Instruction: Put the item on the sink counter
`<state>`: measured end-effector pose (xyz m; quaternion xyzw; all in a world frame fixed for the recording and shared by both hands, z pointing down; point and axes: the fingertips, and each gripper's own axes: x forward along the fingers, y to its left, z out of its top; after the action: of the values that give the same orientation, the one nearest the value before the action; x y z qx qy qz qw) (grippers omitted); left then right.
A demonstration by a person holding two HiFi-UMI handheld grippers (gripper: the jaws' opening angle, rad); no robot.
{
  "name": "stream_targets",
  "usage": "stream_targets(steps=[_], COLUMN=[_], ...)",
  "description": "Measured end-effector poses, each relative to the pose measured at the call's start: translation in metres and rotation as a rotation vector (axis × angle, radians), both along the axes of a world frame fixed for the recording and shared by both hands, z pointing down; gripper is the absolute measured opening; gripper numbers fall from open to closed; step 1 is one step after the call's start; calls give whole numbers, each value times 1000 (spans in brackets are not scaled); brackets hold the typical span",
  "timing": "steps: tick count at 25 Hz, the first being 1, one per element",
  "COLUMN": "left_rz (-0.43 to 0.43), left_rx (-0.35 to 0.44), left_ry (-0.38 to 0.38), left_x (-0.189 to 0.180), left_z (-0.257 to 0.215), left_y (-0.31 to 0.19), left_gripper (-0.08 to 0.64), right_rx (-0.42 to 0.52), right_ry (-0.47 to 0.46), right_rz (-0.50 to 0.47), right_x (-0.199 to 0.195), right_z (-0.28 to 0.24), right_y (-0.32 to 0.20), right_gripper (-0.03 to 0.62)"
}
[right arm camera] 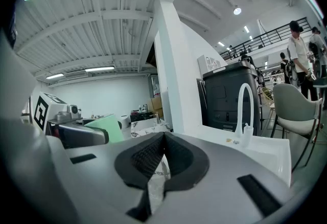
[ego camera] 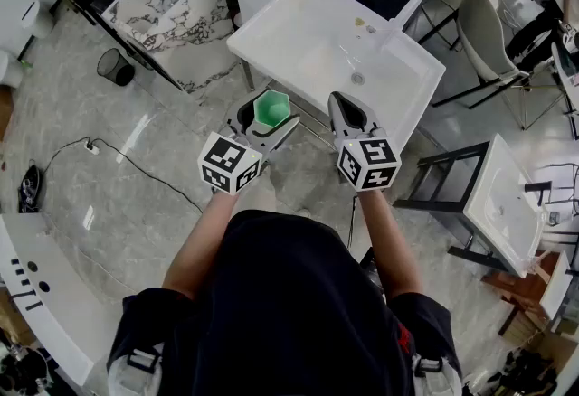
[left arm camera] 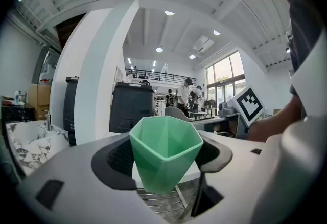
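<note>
A green faceted cup (ego camera: 270,108) sits upright between the jaws of my left gripper (ego camera: 267,118), which is shut on it just short of the white sink counter's (ego camera: 271,28) near edge. In the left gripper view the cup (left arm camera: 164,152) fills the gap between both dark pads. My right gripper (ego camera: 344,111) is held beside it, to the right, with its jaws shut and nothing between them; its pads (right arm camera: 153,159) meet in the right gripper view. The cup (right arm camera: 106,128) shows at that view's left. A white faucet (ego camera: 400,17) rises at the counter's far right.
The sink basin (ego camera: 339,60) has a drain and small bits near the faucet. A marble-topped table (ego camera: 172,1) and a black waste basket (ego camera: 115,66) stand at the left. A second white basin on a black frame (ego camera: 502,200) stands at the right, a chair (ego camera: 484,28) beyond it.
</note>
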<state>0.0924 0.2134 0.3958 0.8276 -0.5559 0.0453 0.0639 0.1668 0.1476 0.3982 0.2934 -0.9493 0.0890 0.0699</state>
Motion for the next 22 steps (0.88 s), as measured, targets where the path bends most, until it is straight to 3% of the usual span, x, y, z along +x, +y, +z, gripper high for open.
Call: stream_targets(steps=[8,22], left_rz=[2,31], left_rx=[-3,-5], left_ry=[7,10], left_x=[-1,-16], left_z=[0,2], left_y=[-3,-35], left_gripper=[330,330], right_rx=[-45,-53], right_ry=[-33,-5], right_rz=[9,12], right_x=[1,-16], right_z=[2,11], right_y=[-2,-25], right_gripper=[34,34])
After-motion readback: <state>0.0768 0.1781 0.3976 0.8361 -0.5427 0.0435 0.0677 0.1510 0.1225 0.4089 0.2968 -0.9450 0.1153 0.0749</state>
